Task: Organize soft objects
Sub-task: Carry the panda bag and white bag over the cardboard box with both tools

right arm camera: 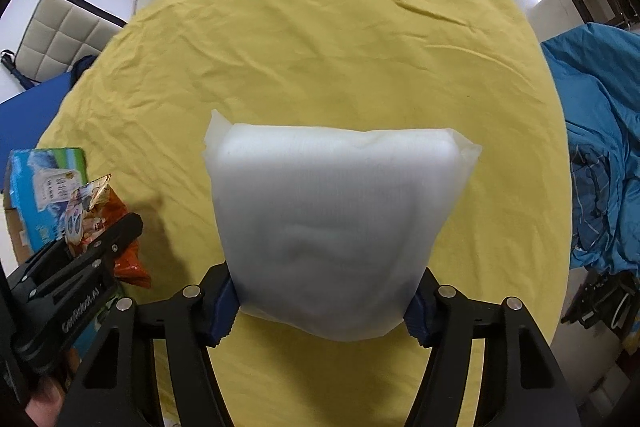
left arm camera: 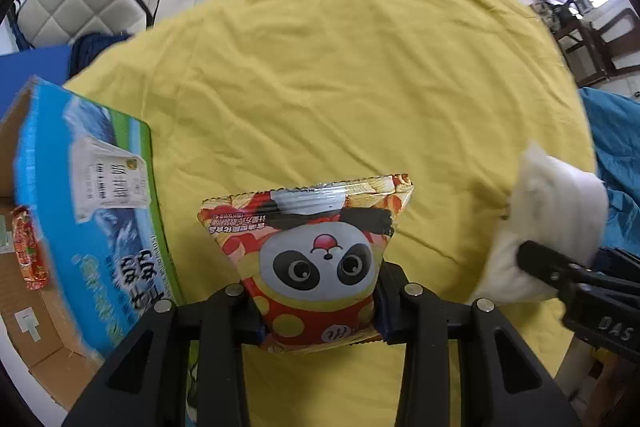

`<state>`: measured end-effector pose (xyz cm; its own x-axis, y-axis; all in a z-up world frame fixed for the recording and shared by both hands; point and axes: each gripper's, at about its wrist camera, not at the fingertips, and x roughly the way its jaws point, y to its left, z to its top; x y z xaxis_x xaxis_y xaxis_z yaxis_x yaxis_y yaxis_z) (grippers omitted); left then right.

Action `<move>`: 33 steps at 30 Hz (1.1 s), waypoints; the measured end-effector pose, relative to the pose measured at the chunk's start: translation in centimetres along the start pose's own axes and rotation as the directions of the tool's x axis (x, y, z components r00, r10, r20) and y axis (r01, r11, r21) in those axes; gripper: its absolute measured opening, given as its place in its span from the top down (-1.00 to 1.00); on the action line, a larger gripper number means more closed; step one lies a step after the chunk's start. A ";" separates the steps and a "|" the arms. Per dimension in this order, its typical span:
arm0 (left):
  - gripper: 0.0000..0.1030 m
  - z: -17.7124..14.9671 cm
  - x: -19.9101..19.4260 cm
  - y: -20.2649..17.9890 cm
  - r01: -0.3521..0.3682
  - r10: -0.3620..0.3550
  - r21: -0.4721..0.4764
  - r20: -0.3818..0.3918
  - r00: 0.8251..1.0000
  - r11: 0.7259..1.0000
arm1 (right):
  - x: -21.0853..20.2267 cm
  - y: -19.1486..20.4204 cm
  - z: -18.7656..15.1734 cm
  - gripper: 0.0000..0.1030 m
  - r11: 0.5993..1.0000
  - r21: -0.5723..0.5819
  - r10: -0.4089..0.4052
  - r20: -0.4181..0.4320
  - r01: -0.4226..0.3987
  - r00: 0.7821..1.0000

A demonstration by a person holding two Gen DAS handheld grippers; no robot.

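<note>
Between the fingers of our left gripper (left arm camera: 318, 311), in the left wrist view, sits a red and yellow snack bag (left arm camera: 310, 259) printed with a panda face. We hold it clamped at its lower part, a finger pressed against each side, and its crimped far edge points away from us over the yellow cloth (left arm camera: 340, 87) that covers the table. To the left of the bag stands an open cardboard box (left arm camera: 96, 227) with a blue printed flap, tilted toward the cloth; a small red packet (left arm camera: 28, 251) lies inside it on the brown floor of the box. At the right edge of this view our right gripper (left arm camera: 536, 263) comes in from the side, gripping a white soft pack (left arm camera: 548, 223). The two held things are well apart, with bare cloth between them.

Seen from the right wrist, the white soft pack (right arm camera: 332, 227) fills the middle, its lower part squeezed between the blue pads (right arm camera: 224, 303) of the right gripper (right arm camera: 324, 307), which is closed onto it at a fairly wide spread. The pack juts forward over the yellow cloth (right arm camera: 320, 47). At lower left our left gripper (right arm camera: 108, 239) shows from the side, holding the snack bag (right arm camera: 100, 223), with the blue box (right arm camera: 44, 179) just behind it. A blue quilt (right arm camera: 600, 147) lies heaped off the table to the right.
</note>
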<state>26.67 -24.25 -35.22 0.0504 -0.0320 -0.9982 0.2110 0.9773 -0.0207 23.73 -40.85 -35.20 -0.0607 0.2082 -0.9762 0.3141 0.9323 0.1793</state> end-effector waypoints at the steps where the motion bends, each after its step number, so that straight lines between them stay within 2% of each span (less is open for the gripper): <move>1: 0.32 -0.5 -1.0 -0.5 0.008 -0.008 0.007 0.021 1.000 1.000 | -0.6 0.2 -0.3 -0.33 1.000 -0.005 0.007 0.010 -0.007 1.000; 7: 0.32 -2.7 -6.9 -1.1 0.051 -0.055 0.032 0.119 0.991 0.998 | -4.5 1.0 -2.6 -0.32 0.999 -0.034 0.036 0.080 -0.033 0.996; 9: 0.32 -2.9 -9.4 -0.4 0.059 -0.063 0.037 0.143 0.988 0.998 | -6.5 1.4 -3.5 -0.32 0.998 -0.042 0.049 0.112 -0.044 0.992; 19: 0.33 -4.7 -16.1 5.8 0.086 -0.094 0.043 0.266 0.959 0.995 | -14.0 4.8 -8.2 -0.32 0.993 -0.083 0.105 0.223 -0.088 0.969; 27: 0.32 -7.4 -20.3 13.2 0.084 -0.079 0.002 0.353 0.932 0.996 | -17.3 11.9 -11.8 -0.32 0.982 -0.150 0.155 0.258 -0.119 0.954; 29: 0.32 -8.0 -20.9 15.4 0.085 -0.073 -0.018 0.359 0.931 0.996 | -17.7 14.1 -12.6 -0.32 0.976 -0.178 0.171 0.254 -0.128 0.952; 33: 0.32 -9.4 -20.9 20.9 0.113 -0.077 -0.088 0.336 0.939 0.990 | -17.7 19.6 -14.5 -0.32 0.958 -0.247 0.203 0.235 -0.143 0.951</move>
<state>20.83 -1.15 -15.34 0.3592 -0.1757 -0.9166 0.1281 0.9821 -0.1381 17.22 -21.94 -12.67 0.2286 0.3175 -0.9203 0.0759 0.9367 0.3419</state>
